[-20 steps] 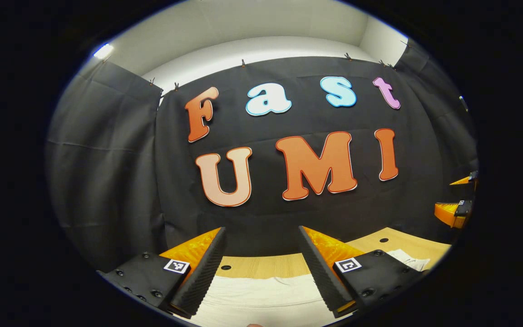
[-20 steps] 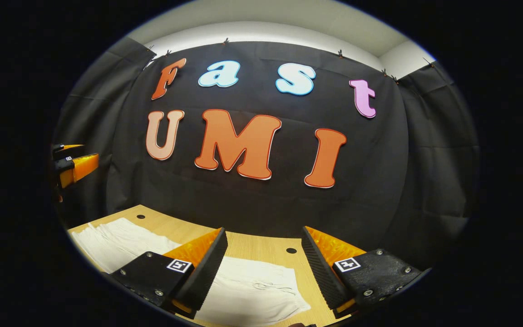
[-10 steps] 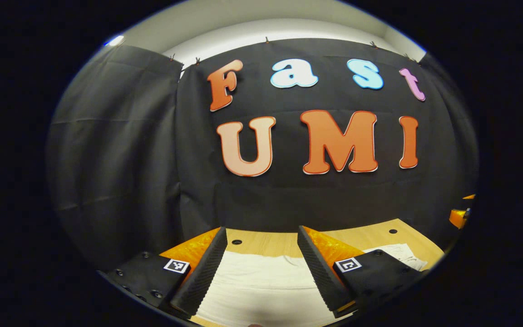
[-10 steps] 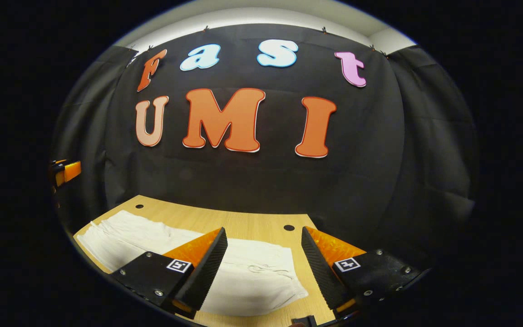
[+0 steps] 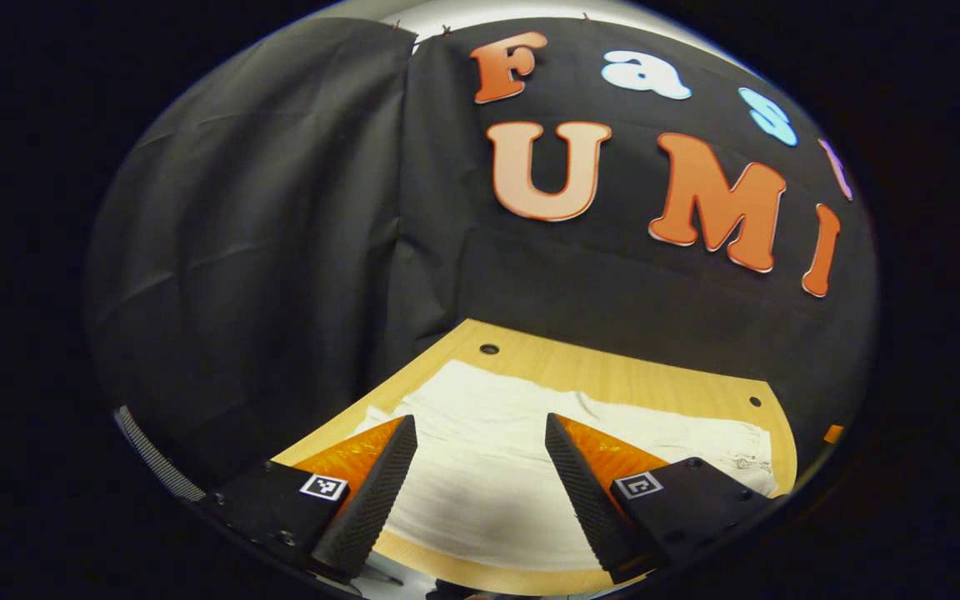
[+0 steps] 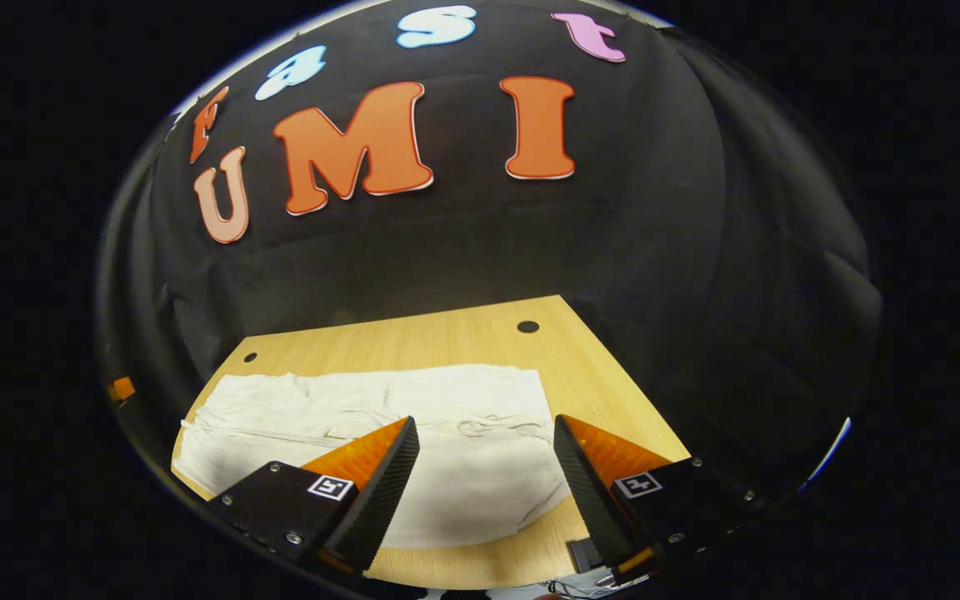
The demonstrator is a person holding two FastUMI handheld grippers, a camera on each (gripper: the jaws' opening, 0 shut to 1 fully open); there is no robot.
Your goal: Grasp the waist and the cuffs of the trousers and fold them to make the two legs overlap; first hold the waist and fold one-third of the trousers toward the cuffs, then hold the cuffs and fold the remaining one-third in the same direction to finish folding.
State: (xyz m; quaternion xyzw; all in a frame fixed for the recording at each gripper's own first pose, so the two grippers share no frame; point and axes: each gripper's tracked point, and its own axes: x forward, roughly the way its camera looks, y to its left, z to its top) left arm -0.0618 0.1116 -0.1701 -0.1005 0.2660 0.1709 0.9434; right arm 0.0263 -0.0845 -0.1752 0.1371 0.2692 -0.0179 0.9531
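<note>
left gripper [image 5: 476,492]: 2 wedge fingers, ribbed/serrated inner pads, ridged translucent plastic backing.
L finger mounts: flat matte plates, small round screws along edges, 1 square b/w fiducial tag per plate.
right gripper [image 6: 484,492]: same build — 2 wedge fingers, ribbed pads, ridged backing.
R finger mounts: matte plates w/ screws, 1 square b/w tag each, tag patterns differ L vs R plate.
</note>
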